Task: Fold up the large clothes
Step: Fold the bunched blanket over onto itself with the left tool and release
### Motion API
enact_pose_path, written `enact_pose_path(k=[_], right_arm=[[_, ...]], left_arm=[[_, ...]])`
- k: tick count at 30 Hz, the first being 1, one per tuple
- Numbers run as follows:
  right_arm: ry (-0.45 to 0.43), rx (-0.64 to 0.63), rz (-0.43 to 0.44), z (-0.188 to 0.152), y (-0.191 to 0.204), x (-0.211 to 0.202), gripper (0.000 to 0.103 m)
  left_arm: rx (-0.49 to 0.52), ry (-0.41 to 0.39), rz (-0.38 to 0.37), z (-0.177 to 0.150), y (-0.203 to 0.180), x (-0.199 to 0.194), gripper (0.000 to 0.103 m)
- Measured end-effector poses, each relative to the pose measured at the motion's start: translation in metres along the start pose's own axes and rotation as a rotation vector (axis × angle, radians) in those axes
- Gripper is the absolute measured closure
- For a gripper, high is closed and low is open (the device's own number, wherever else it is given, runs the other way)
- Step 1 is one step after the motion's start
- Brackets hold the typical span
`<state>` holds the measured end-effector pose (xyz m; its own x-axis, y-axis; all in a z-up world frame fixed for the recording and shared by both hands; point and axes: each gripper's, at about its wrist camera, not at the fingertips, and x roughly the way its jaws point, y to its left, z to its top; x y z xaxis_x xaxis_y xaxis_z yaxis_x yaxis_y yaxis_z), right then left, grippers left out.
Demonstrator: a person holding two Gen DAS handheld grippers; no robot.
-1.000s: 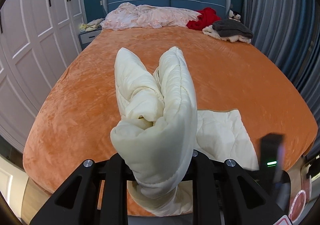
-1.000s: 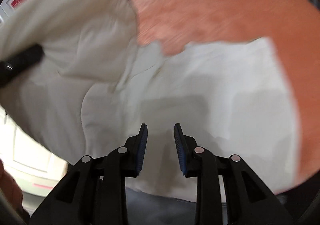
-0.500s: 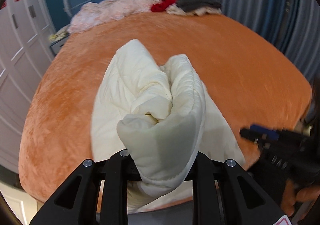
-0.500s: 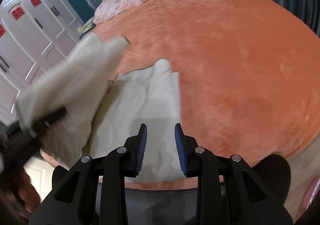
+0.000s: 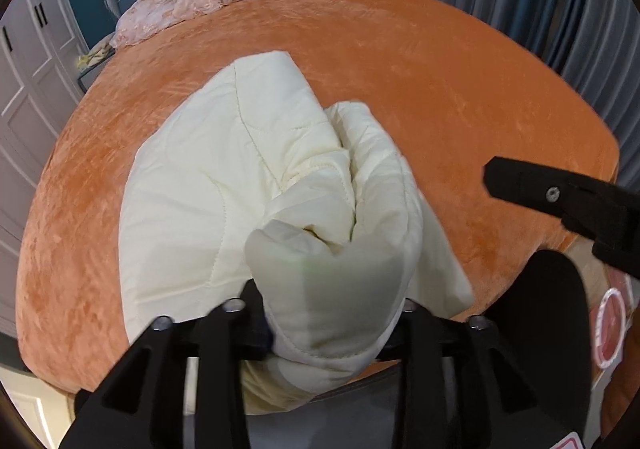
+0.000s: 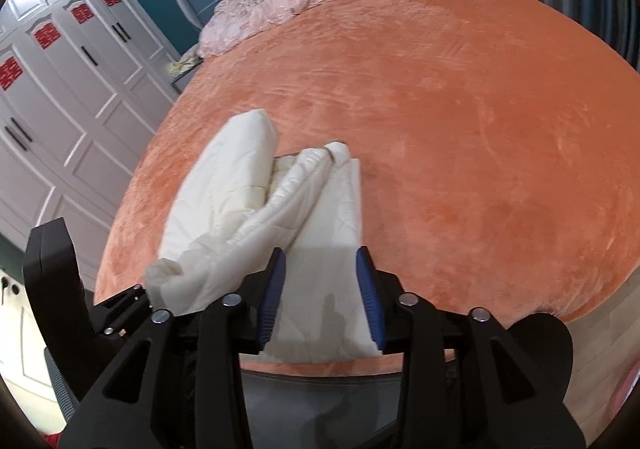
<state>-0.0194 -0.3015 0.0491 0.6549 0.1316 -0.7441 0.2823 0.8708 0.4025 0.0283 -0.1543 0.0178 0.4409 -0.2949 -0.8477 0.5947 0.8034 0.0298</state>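
Mid-fold, I'd say: left gripper clamps a thick bunch of the cream quilted garment, lifted off the orange bed. Right gripper has jaws wide, empty, flat layer just ahead betw fingertips. Next: lay bunch over, then smooth w/ right

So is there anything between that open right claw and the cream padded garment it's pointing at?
Nothing visible. The right gripper is open, with the cream garment lying directly beyond its fingertips on the orange bed. The left gripper already clamps a bunched fold of it.
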Motion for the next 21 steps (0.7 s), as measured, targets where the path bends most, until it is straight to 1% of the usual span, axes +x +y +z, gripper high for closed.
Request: enact_pose_path(k=[1, 2, 3, 5, 6, 7, 10, 11, 13, 17, 18, 21], right_arm=[[0.000, -0.005, 0.010, 0.001, 0.002, -0.003, 0.059], [-0.002, -0.011, 0.019, 0.002, 0.005, -0.006, 0.057], [-0.003, -0.014, 0.024, 0.004, 0.008, -0.007, 0.057], [-0.002, -0.016, 0.058, 0.007, 0.014, -0.013, 0.048], [0.000, -0.014, 0.070, 0.007, 0.016, -0.013, 0.046], [0.008, -0.012, 0.086, 0.008, 0.019, -0.014, 0.044], [0.039, -0.016, 0.124, 0.009, 0.031, -0.012, 0.043], [0.049, -0.022, 0.132, 0.009, 0.036, -0.009, 0.043], [0.077, -0.045, 0.152, 0.008, 0.051, -0.003, 0.042], [0.136, -0.093, 0.150, 0.006, 0.076, 0.015, 0.042], [0.164, -0.104, 0.153, 0.006, 0.083, 0.023, 0.042], [0.216, -0.121, 0.155, 0.008, 0.096, 0.043, 0.043]], left_arm=[[-0.017, -0.008, -0.026, 0.000, 0.000, -0.006, 0.048], [-0.027, -0.014, -0.046, -0.001, 0.003, -0.011, 0.043], [-0.043, -0.023, -0.068, -0.002, 0.006, -0.018, 0.036], [-0.068, -0.033, -0.088, -0.005, 0.012, -0.032, 0.029], [-0.084, -0.039, -0.114, -0.007, 0.017, -0.040, 0.026], [-0.099, -0.046, -0.140, -0.010, 0.022, -0.049, 0.025], [-0.132, -0.060, -0.170, -0.022, 0.043, -0.070, 0.023], [-0.143, -0.062, -0.167, -0.026, 0.050, -0.075, 0.022], [-0.174, -0.053, -0.137, -0.039, 0.068, -0.080, 0.021], [-0.231, 0.008, -0.075, -0.066, 0.099, -0.068, 0.021], [-0.251, 0.030, -0.068, -0.073, 0.106, -0.062, 0.022], [-0.292, 0.076, -0.083, -0.087, 0.119, -0.046, 0.021]])
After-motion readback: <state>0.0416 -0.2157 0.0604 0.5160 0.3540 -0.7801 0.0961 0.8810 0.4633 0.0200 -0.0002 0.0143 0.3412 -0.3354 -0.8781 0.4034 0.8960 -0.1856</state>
